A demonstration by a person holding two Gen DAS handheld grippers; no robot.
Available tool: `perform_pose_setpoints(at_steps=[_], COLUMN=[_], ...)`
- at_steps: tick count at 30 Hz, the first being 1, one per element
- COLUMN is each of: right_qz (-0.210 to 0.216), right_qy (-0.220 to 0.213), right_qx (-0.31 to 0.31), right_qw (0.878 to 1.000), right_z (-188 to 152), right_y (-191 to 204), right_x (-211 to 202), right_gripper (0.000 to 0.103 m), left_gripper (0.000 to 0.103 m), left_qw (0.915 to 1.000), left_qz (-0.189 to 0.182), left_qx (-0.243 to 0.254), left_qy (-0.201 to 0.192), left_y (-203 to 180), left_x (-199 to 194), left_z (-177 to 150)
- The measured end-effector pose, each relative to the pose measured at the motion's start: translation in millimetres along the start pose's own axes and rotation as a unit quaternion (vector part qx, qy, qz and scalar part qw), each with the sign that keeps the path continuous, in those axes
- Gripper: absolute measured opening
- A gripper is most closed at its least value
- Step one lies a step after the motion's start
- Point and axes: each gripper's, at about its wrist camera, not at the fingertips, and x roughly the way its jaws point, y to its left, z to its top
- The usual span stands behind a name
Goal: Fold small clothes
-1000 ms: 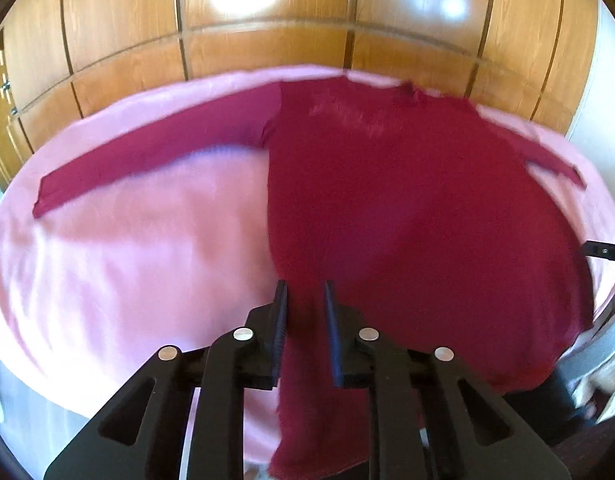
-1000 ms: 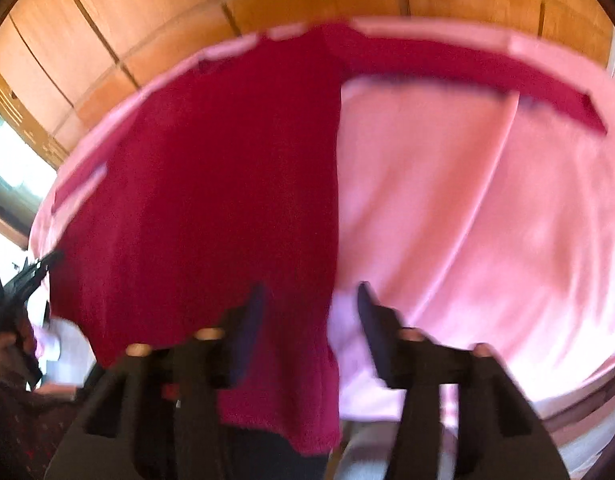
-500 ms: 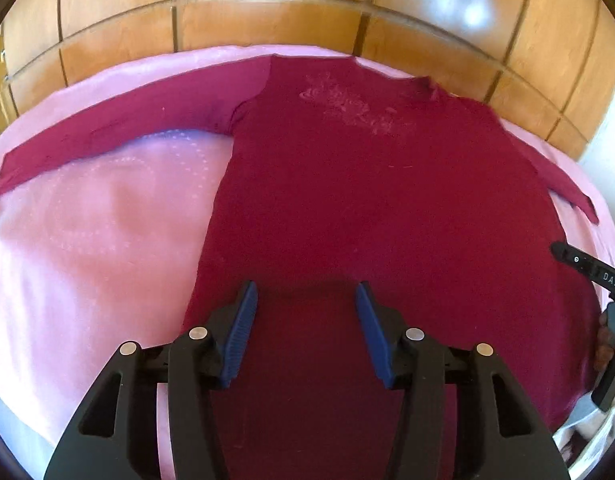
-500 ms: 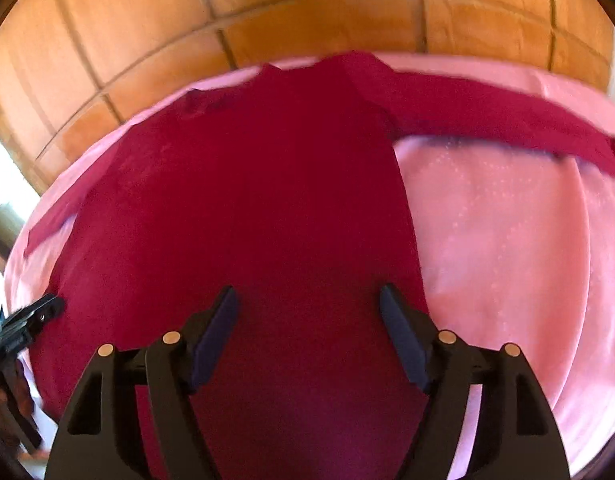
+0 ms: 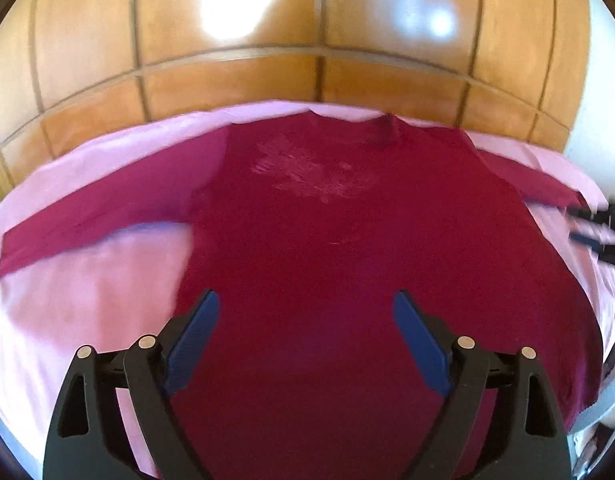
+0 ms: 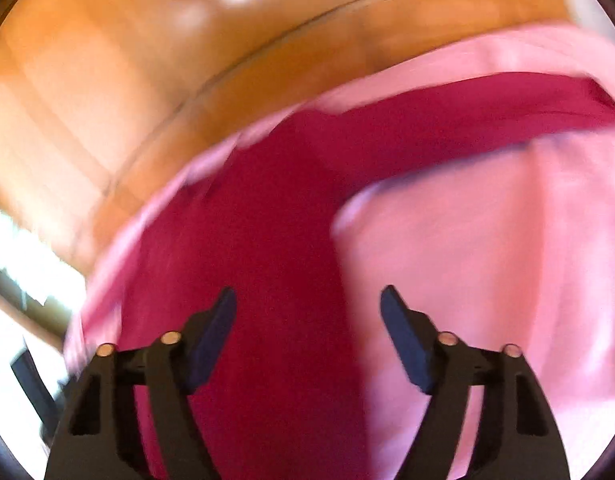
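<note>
A dark red long-sleeved top (image 5: 327,240) lies flat on a pink sheet (image 5: 67,300), front up, both sleeves spread out and a faint print on its chest. My left gripper (image 5: 306,300) hovers over the lower body of the top, its jaws opening wide with nothing pinched between them. In the blurred right wrist view the same top (image 6: 259,240) runs up the middle, one sleeve stretching to the upper right. My right gripper (image 6: 308,296) hangs over the top's right side edge, its jaws closing, pads apart from the cloth.
Wooden panelling (image 5: 307,72) rises behind the pink sheet's far edge. The other gripper (image 5: 599,232) shows as a dark shape at the right rim of the left wrist view. A bright window (image 6: 23,256) lies at the left of the right wrist view.
The left jaws let go of the top's hem and spread wide while the gripper slid right over the body. The right gripper swung right and rolled, so pink sheet now fills its right half.
</note>
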Motion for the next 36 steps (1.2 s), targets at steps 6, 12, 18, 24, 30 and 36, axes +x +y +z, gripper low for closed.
perform_pose_setpoints(at_steps=[6, 12, 18, 24, 30, 36], right_qz=[-0.067, -0.084, -0.128, -0.211, -0.233, -0.165], right_qy=[-0.081, -0.132, -0.147, -0.141, -0.139, -0.145], right_qx=[0.201, 0.316, 0.324, 0.283, 0.264, 0.141], right_qw=[0.974, 0.936, 0.926, 0.925, 0.926, 0.965], right_z=[62, 106, 131, 118, 118, 148], right_y=[-132, -217, -237, -240, -222, -131], right_x=[-25, -21, -8, -31, -35, -33], right_gripper=[0.055, 0.054, 0.015, 0.006, 0.006, 0.006], left_gripper=[0.087, 0.099, 0.099, 0.099, 0.099, 0.099], left_qw=[0.9987, 0.9976, 0.9979, 0.9981, 0.9977, 0.9955], left_qz=[-0.016, -0.018, -0.012, -0.011, -0.018, -0.041], left_qx=[-0.006, -0.036, -0.036, -0.036, -0.036, -0.064], left_qy=[0.048, 0.057, 0.053, 0.048, 0.055, 0.056], left_y=[-10, -3, -6, -5, -2, 8], left_x=[40, 51, 53, 53, 53, 46], left_z=[6, -2, -3, -5, -3, 5])
